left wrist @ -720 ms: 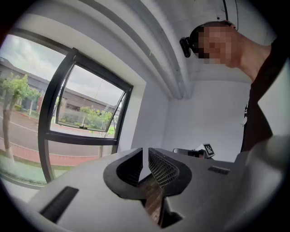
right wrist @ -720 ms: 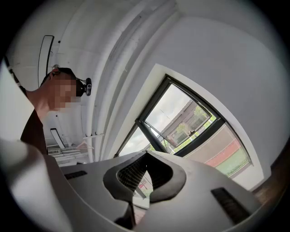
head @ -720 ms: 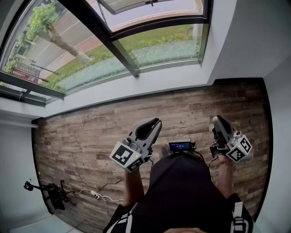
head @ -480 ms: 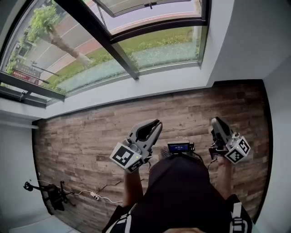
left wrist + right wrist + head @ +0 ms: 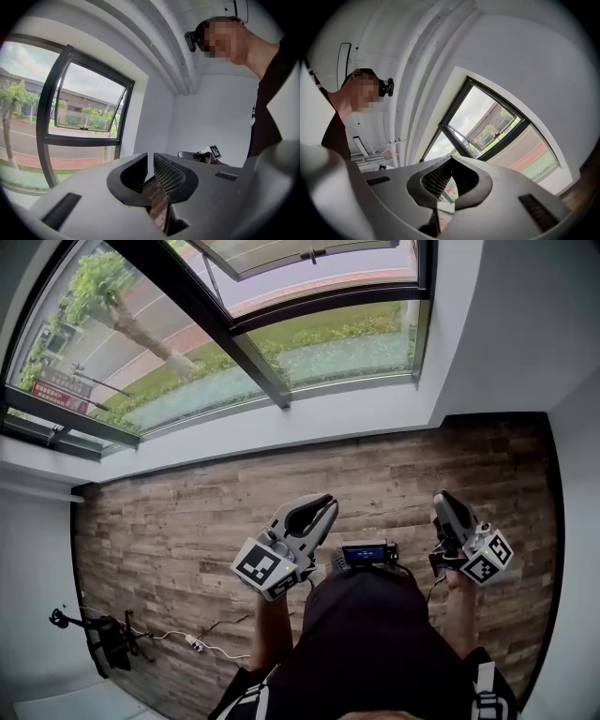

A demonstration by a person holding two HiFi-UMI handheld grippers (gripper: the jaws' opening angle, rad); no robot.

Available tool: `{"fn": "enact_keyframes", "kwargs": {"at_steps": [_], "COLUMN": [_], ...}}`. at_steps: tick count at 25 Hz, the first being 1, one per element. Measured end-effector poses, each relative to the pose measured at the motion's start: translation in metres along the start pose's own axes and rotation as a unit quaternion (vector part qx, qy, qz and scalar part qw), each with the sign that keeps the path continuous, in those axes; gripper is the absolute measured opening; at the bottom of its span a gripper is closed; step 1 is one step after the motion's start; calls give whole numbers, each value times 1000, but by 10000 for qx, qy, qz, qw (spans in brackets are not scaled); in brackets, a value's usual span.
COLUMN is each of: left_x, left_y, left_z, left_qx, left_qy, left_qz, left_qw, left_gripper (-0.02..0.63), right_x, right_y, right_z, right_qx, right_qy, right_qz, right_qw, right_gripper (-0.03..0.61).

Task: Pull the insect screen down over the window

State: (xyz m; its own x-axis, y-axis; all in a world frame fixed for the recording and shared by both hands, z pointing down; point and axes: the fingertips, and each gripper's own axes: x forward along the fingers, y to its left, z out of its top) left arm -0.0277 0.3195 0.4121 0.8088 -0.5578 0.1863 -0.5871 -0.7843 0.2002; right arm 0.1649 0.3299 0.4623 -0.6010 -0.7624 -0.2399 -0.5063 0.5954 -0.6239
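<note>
On the wood-plank floor (image 5: 159, 531), a black stand (image 5: 101, 637) and a white cable (image 5: 202, 638) lie at 8 o'clock, well apart from the window wall, and a small screen device (image 5: 367, 553) sits at the person's waist between the grippers. The left gripper (image 5: 323, 505) has its jaws a slit apart and the right gripper (image 5: 442, 501) has them together, both empty. The window (image 5: 319, 343) spans 10 to 1 o'clock, dark-framed, its upper sash (image 5: 309, 251) tilted outward; the insect screen cannot be made out.

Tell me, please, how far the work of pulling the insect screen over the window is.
Done: nothing; the dark-framed window shows bare glass, no screen over it. In hand: nothing; the left gripper and right gripper are empty, away from the frame. Left: reaching up, gripping the screen and drawing it down.
</note>
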Motion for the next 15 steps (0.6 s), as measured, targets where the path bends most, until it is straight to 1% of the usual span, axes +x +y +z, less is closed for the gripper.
{"fn": "enact_keyframes", "kwargs": {"at_steps": [3,6,9,11,12,13,15], "left_x": [8,10,10,9,9,8,5], "left_y": [-4,-6,-8,-10,-11,-11,-9], "left_z": [2,-10,-16,-21,-22,-23,-26], "left_qx": [-111,-98,-160,-189,-205,-216,-240], "left_qy": [18,154,291,269,271,293,281], "left_qz": [63,104,265,298,320,366,485], "left_qw": [9999,9998,9991,9990,9989,9987,9981], "left_gripper": [46,46,46,46,37,11,6], "right_x": [2,5,6,7,8,10,14], "right_y": [-5,-10,-14,-18,-21,-23,-28], "right_z": [-4,-12,-20,-28,-33,-39,-48], "right_qx": [-33,-74,-78,-65,-66,-79,-154], "right_qy": [178,398,624,800,902,1007,1196], "right_qz": [46,82,112,157,189,225,302], "right_qw": [9998,9991,9980,9967,9957,9946,9922], "right_gripper": [8,8,8,8,8,8,8]}}
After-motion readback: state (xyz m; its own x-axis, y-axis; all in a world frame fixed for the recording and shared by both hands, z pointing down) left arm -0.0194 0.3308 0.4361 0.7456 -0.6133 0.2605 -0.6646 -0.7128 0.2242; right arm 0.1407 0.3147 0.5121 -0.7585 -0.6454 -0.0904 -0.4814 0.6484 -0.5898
